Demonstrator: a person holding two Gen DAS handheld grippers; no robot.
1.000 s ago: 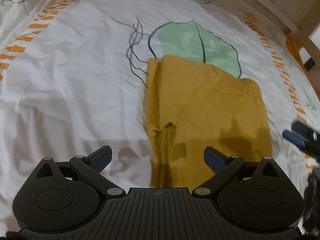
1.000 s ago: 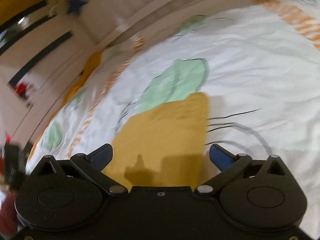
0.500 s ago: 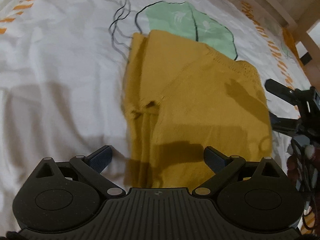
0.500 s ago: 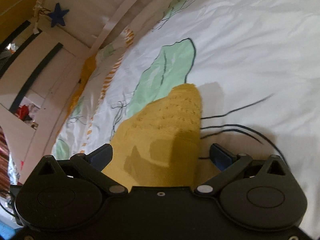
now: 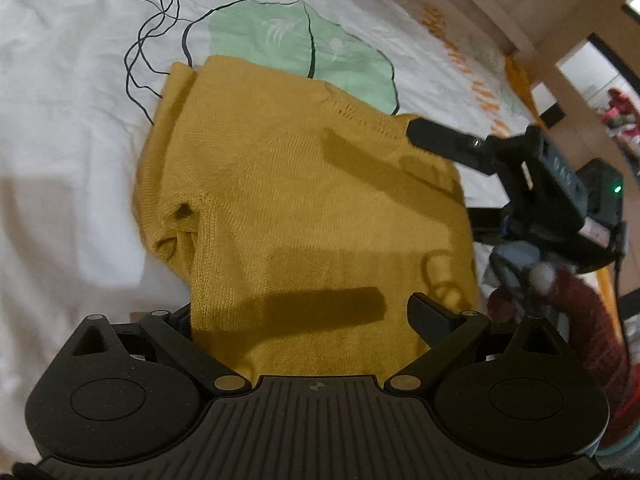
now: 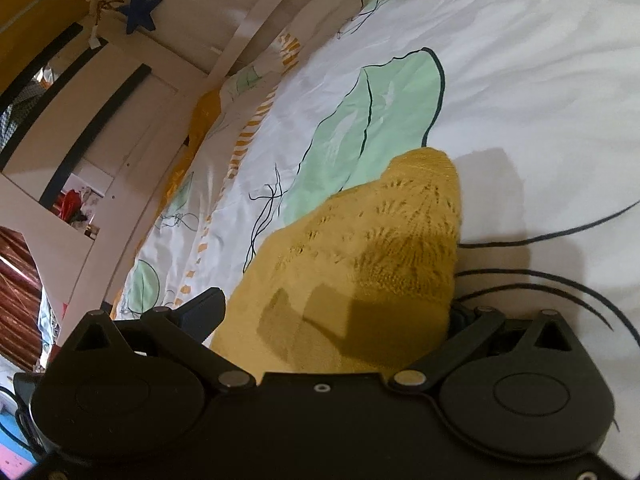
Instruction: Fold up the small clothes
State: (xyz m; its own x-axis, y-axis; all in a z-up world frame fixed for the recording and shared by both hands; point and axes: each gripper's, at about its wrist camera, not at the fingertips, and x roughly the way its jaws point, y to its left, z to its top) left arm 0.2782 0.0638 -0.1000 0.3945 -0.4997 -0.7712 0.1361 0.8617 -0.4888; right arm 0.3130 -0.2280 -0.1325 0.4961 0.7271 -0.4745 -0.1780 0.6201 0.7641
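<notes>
A folded mustard-yellow knit garment lies on the white bed sheet with green leaf prints. My left gripper is open, with the garment's near edge lying between its fingers; the left finger is partly hidden under the cloth. My right gripper shows at the garment's right edge in the left wrist view, one finger lying over the cloth. In the right wrist view the garment fills the gap of my open right gripper, its right fingertip hidden by the cloth.
A wooden bed frame runs along the far side. White cupboard doors and a blue star stand beyond the bed. A person's dark red sleeve is at the right.
Both grippers have moved in to the garment. Its near edge now lies between my left fingers and its side edge between my right fingers. The jaws have stayed open.
</notes>
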